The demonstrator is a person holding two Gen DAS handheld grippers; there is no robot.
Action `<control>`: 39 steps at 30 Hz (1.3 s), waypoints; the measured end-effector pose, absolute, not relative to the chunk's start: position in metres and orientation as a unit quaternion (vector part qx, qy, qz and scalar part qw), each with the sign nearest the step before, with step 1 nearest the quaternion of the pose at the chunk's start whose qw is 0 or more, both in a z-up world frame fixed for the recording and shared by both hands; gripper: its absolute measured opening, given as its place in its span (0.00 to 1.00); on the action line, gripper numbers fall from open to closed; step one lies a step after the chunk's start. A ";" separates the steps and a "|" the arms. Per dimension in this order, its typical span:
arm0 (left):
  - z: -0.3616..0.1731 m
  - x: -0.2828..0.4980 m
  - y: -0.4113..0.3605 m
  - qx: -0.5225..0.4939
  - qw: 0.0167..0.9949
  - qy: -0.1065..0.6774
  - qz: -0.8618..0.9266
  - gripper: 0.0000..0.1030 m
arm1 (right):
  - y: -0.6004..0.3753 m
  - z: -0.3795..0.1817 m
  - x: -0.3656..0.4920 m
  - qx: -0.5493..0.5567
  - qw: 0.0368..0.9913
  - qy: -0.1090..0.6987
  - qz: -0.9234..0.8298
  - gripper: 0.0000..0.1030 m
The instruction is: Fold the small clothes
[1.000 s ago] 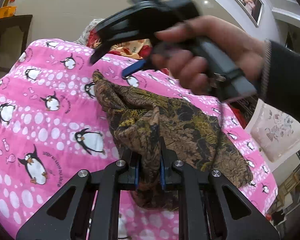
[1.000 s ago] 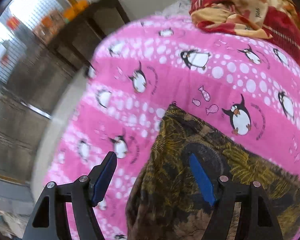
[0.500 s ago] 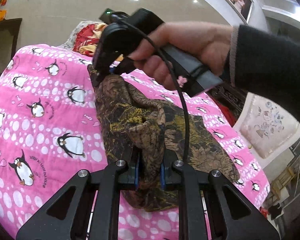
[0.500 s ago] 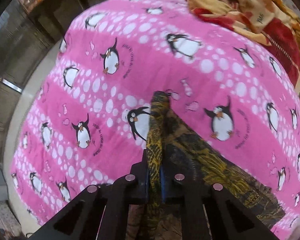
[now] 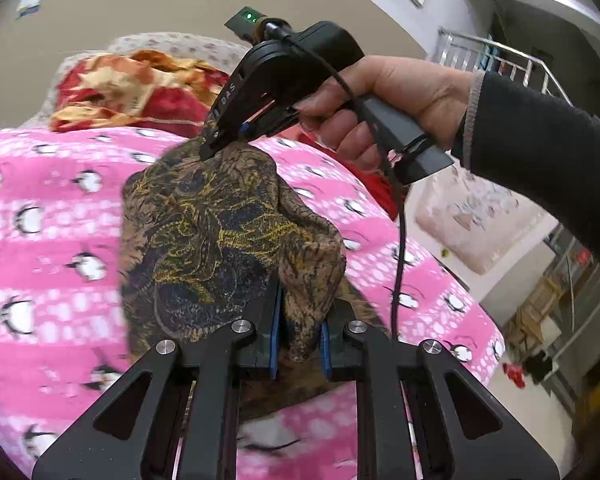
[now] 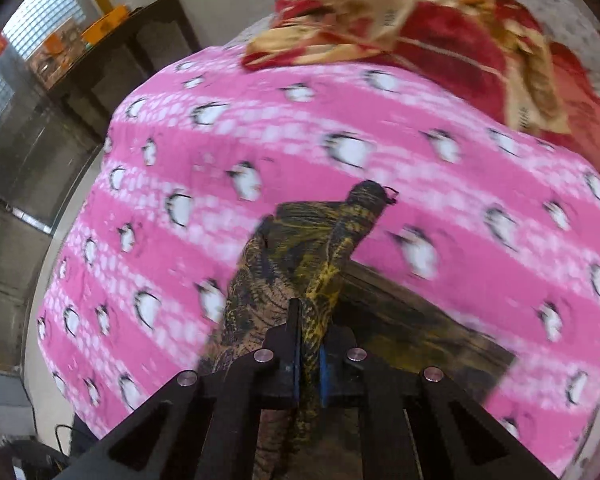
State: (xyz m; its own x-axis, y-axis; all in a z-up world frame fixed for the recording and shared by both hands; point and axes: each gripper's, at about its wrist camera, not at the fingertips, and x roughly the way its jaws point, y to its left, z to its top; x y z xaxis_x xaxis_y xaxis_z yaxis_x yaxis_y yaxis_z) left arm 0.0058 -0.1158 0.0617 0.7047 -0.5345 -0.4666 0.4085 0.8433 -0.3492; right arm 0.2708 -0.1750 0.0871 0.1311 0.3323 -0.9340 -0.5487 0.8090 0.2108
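Observation:
A small brown, black and yellow patterned garment [image 5: 220, 232] hangs between my two grippers above the pink penguin blanket [image 5: 40, 240]. My left gripper [image 5: 298, 340] is shut on one bunched edge of it near the camera. My right gripper [image 5: 224, 140], held by a hand, is shut on the far edge and lifts it. In the right wrist view the right gripper [image 6: 310, 356] pinches a fold of the garment [image 6: 300, 248], and the rest of the cloth trails down over the blanket [image 6: 260, 140].
A red and gold crumpled cloth [image 5: 132, 92] lies at the far end of the bed; it also shows in the right wrist view [image 6: 440, 28]. A dark wooden cabinet [image 6: 112, 64] stands past the bed's edge. A cable [image 5: 398, 240] hangs from the right gripper.
The right gripper came down, shut on the garment's far edge and lifted it. The garment now hangs raised between both grippers instead of lying on the blanket.

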 end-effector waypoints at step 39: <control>-0.001 0.031 -0.088 -0.135 0.868 0.446 -0.174 0.17 | -0.337 0.005 0.060 -0.026 0.825 0.493 0.274 0.10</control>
